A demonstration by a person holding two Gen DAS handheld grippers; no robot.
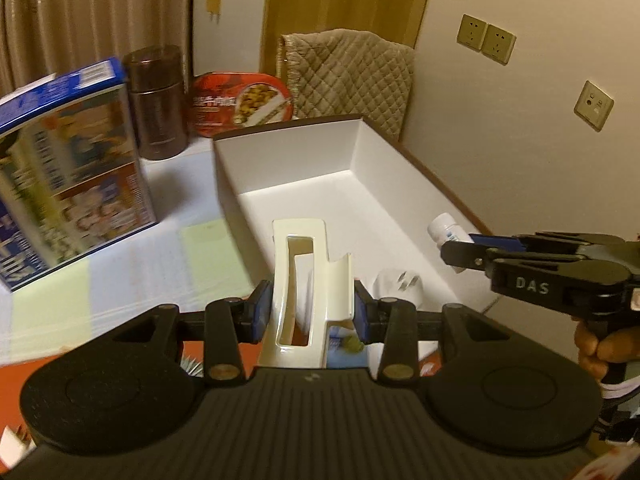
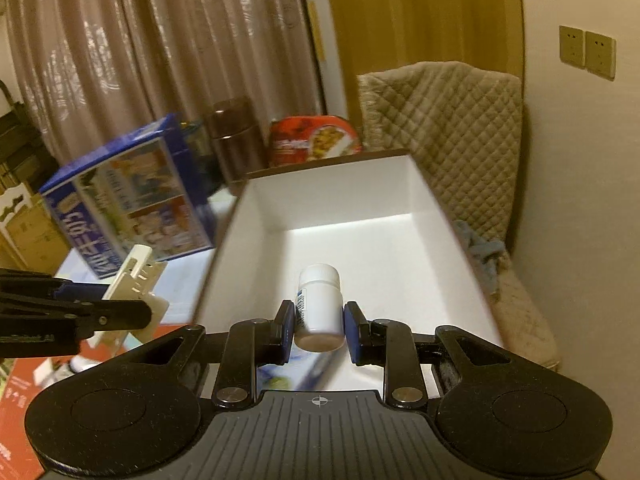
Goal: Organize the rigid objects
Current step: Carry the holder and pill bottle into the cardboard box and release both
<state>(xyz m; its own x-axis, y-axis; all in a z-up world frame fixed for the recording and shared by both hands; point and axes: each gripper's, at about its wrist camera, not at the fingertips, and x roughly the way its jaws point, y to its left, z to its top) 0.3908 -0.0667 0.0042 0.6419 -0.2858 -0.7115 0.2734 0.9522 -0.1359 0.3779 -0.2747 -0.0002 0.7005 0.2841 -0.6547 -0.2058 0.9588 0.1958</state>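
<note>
Table (image 1: 192,184) has a pale cloth with green patches, shoved into a corner with beige curtains (image 2: 120,60), a wooden door (image 2: 420,20) and a quilted chair (image 2: 448,120). One open white box (image 1: 404,204), one blue carton (image 1: 72,168), one brown canister (image 1: 158,100) and one red tin (image 1: 244,100) on it. Three wall sockets (image 1: 486,38) show in the left view. The left hand-held gripper (image 1: 308,312) is clamped on a cream plastic holder (image 1: 308,280) at the box's near edge. The right hand-held gripper (image 2: 318,326) pinches one white pill bottle (image 2: 319,304) over the box. A white plug (image 1: 398,286) lies inside.
</note>
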